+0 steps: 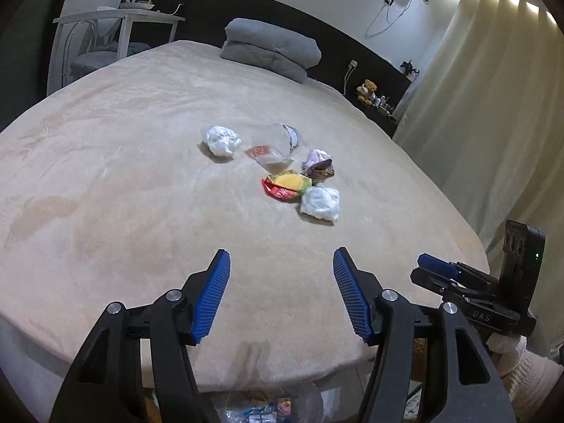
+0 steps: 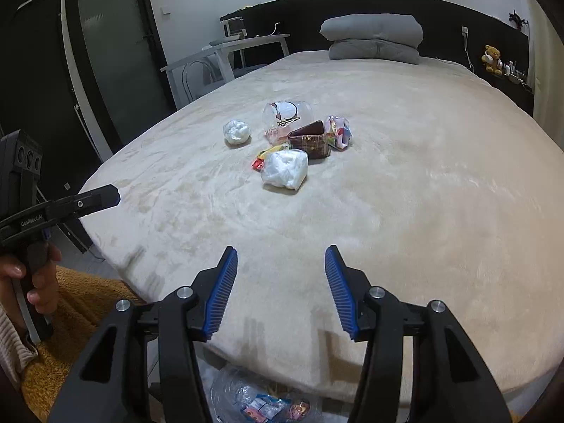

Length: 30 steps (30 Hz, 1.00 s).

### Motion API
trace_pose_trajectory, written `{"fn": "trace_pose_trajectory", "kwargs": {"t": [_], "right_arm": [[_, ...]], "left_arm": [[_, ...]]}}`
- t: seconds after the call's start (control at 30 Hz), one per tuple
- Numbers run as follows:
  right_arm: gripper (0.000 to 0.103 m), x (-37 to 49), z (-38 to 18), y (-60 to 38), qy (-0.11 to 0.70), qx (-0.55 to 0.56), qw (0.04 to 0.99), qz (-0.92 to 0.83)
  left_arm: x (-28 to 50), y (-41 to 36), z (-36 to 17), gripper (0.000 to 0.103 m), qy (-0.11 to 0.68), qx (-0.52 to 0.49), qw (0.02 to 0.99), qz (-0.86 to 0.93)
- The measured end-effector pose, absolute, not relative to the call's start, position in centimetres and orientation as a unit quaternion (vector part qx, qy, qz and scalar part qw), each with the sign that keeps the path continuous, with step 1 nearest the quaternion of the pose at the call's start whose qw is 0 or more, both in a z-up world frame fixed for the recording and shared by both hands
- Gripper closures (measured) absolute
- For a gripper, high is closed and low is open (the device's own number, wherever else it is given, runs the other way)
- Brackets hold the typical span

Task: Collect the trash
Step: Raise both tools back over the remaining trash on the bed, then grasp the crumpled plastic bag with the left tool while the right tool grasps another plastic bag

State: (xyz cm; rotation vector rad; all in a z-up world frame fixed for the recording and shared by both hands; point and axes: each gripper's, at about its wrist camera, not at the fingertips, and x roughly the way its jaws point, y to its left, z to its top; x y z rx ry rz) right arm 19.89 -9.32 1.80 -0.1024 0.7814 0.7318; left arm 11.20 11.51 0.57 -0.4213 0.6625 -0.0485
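Observation:
Several pieces of trash lie clustered mid-bed: a far white paper wad (image 1: 222, 140) (image 2: 237, 131), a clear plastic wrapper (image 1: 275, 144) (image 2: 287, 114), a brown and purple wrapper (image 1: 318, 164) (image 2: 310, 142), a red-yellow wrapper (image 1: 287, 185) (image 2: 268, 155), and a nearer white wad (image 1: 320, 203) (image 2: 284, 169). My left gripper (image 1: 282, 252) hovers over the bed's near edge, open, with nothing between its blue pads. Beside it on the right, my right gripper (image 2: 281, 247) is open and empty too. Both are well short of the trash.
A clear bag (image 2: 261, 402) holding wrappers sits on the floor below the bed's near edge. Folded grey bedding (image 1: 271, 49) lies at the headboard. A white desk (image 1: 120, 21) stands far left, curtains (image 1: 486, 123) hang on the right. A person's hand (image 2: 38, 282) grips the left tool.

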Motion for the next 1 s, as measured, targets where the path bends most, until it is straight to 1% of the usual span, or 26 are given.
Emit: {"fn": "trace_pose_trajectory", "kwargs": {"t": [0.1, 0.17, 0.2, 0.23, 0.27, 0.3, 0.37, 0.6, 0.77, 0.87, 1.0], "right_arm": [[0.045, 21.7, 1.3, -8.1, 0.379, -0.051, 0.856, 0.349], [0.036, 22.8, 0.9, -7.4, 0.382, -0.049, 0.855, 0.347], [0.033, 23.4, 0.8, -7.0, 0.384, -0.044, 0.853, 0.35], [0.029, 24.0, 0.7, -6.6, 0.388, -0.04, 0.851, 0.352], [0.024, 24.5, 0.5, -6.1, 0.39, -0.04, 0.85, 0.352], [0.022, 25.0, 0.4, -5.6, 0.389, -0.038, 0.85, 0.353], [0.018, 25.8, 0.2, -4.6, 0.39, -0.035, 0.848, 0.359], [0.017, 29.0, -0.9, -1.1, 0.394, -0.038, 0.845, 0.359], [0.017, 31.2, -1.7, 0.3, 0.402, -0.039, 0.843, 0.354], [0.017, 32.2, -2.1, 0.9, 0.403, -0.042, 0.843, 0.353], [0.017, 33.1, -2.3, 1.6, 0.409, -0.044, 0.837, 0.361]], "left_arm": [[13.9, 12.8, 0.6, 0.032, 0.327, -0.205, 0.922, -0.018], [15.5, 13.4, 0.7, 0.03, 0.328, -0.198, 0.923, -0.017], [16.3, 13.8, 0.8, 0.026, 0.327, -0.194, 0.925, -0.014], [16.9, 14.2, 0.9, 0.024, 0.325, -0.193, 0.926, -0.013], [17.6, 14.5, 0.9, 0.019, 0.322, -0.192, 0.927, -0.008], [18.4, 14.9, 0.9, 0.014, 0.319, -0.188, 0.929, 0.004], [19.6, 15.8, 0.8, 0.008, 0.31, -0.187, 0.932, 0.013], [24.3, 17.6, -0.1, 0.007, 0.295, -0.183, 0.938, 0.009], [27.5, 18.5, -1.4, 0.007, 0.299, -0.179, 0.937, -0.001], [29.5, 19.3, -2.4, 0.007, 0.311, -0.189, 0.932, -0.004], [31.3, 20.2, -2.9, 0.007, 0.301, -0.206, 0.931, -0.006]]}}
